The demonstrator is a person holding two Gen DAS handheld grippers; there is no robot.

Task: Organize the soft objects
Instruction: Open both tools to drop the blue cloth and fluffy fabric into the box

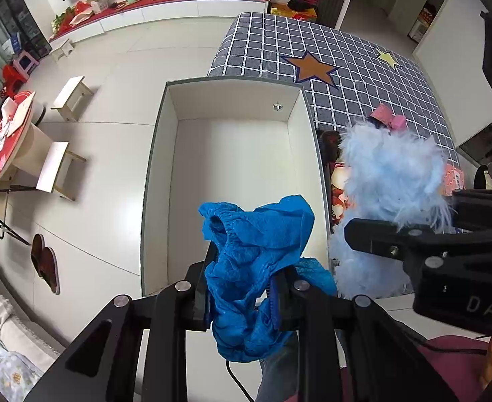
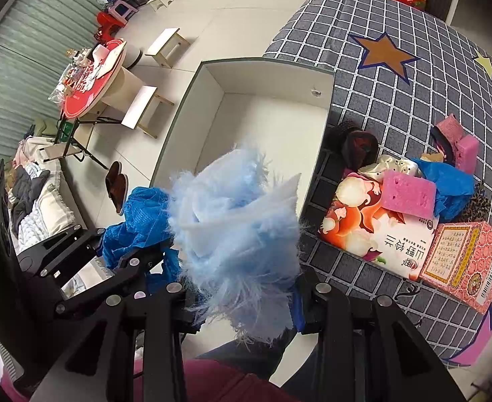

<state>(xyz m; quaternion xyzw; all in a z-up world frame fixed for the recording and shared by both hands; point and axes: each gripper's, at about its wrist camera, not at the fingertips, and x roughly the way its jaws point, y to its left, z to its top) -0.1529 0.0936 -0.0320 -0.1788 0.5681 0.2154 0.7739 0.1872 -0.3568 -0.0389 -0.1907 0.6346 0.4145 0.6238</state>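
Grey checked mat (image 1: 363,67) (image 2: 413,77) with an orange star (image 1: 311,68) (image 2: 385,50) spread over the floor, its left edge touching a white open box (image 1: 232,181) (image 2: 262,124), bare inside. Near the mat's front edge, just beside the box's right wall, a heap: floral tissue pack (image 2: 370,224), pink patterned carton (image 2: 464,261) touching it on the right, pink sponge (image 2: 408,194) lying on the pack, a second pink sponge (image 2: 460,140) further back, a crumpled blue bag (image 2: 447,184) between them, a dark slipper (image 2: 356,144) at the rear. Above the box's near right corner, pale blue fluffy cloth (image 1: 390,194) (image 2: 232,231) clamped in the right gripper (image 2: 242,298) (image 1: 396,231), fingers pressed tight into the fur. Above the box's near edge, crumpled blue cloth (image 1: 256,268) (image 2: 135,227) pinched in the left gripper (image 1: 242,294) (image 2: 138,261), fingers clenched on it, folds hanging below and bulging above. Both cloths held in the air, near each other, outside the box.
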